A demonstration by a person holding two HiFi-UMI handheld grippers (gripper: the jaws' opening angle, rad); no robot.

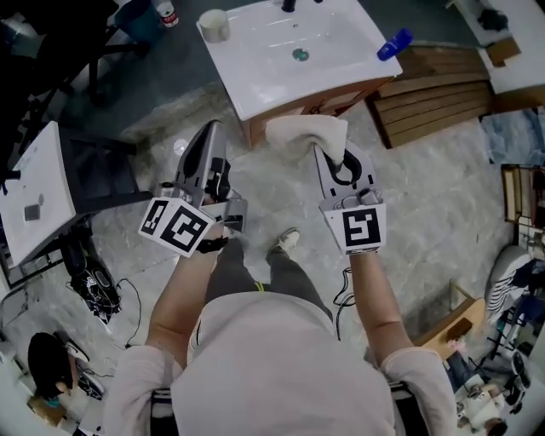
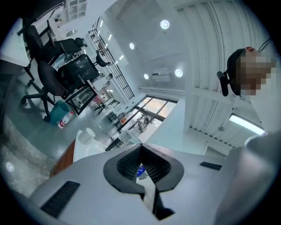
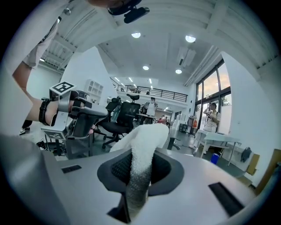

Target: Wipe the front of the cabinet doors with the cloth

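- While the person stood on a pale, veined stone floor (image 1: 426, 213), one shoe (image 1: 287, 241) showed just below the two grippers.
- At the person's left, the left gripper (image 1: 211, 134) had its jaws together with nothing between them. Its own view tilted up toward a white ceiling with round lights (image 2: 164, 24).
- At the right, the right gripper (image 1: 339, 162) was clamped on the white cloth (image 1: 308, 134), which bunched up above the jaws. In the right gripper view the cloth ran down between the ridged pads (image 3: 119, 169).
- Just past the cloth stood the wooden cabinet (image 1: 294, 109); whether cloth and wood touched could not be told.
- From so steep an angle the cabinet doors were nearly all hidden under the white basin top (image 1: 255, 81), and only a thin strip of wood showed.
- On the basin top a pale cup (image 1: 215, 25) sat at the far left corner and a blue object (image 1: 394, 44) at the right edge, too small to identify.
- Open floor lay before the cabinet. Slatted wooden boards (image 1: 434, 98) hemmed its right side, while a white panel (image 1: 34, 196) and tangled cables (image 1: 102, 289) crowded the left.
- Farther off, black office chairs (image 3: 125, 116) and tall windows (image 3: 210, 88) filled the room, with distant figures too small to make out.
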